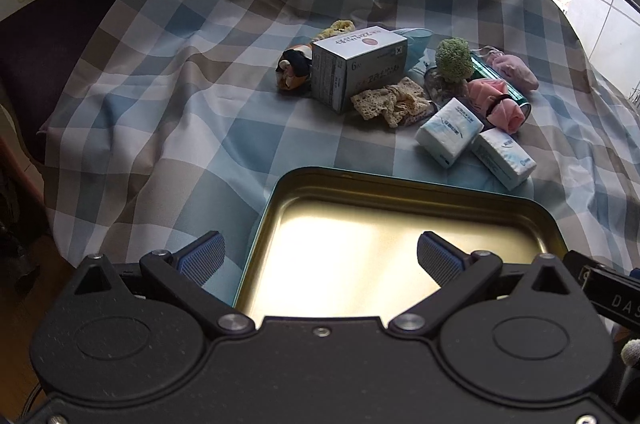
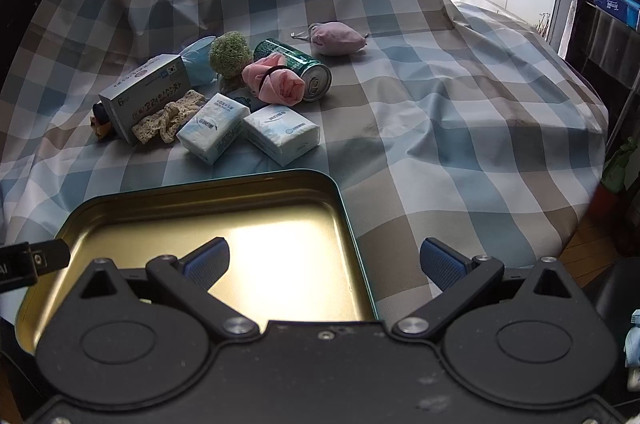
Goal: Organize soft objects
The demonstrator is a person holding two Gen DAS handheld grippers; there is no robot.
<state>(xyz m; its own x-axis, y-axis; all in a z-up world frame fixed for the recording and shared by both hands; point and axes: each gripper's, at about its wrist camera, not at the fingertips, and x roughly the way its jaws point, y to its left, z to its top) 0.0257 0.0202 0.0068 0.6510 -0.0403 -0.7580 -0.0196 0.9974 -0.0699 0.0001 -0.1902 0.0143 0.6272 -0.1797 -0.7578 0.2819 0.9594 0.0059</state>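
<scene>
Soft things sit clustered on the far side of the checked cloth (image 2: 440,111) — a pink roll (image 2: 276,81), a lace piece (image 2: 170,119), a green pom (image 2: 231,53), a lilac pouch (image 2: 336,39) and two tissue packs (image 2: 212,131) (image 2: 282,133). Among them stand a box (image 2: 144,91) and a can (image 2: 298,67) lying on its side. Nearer lies a tin tray (image 2: 344,207), holding nothing. Both the left gripper (image 1: 320,256) and right gripper (image 2: 325,260) hover over it, jaws spread wide — grasping nothing.
</scene>
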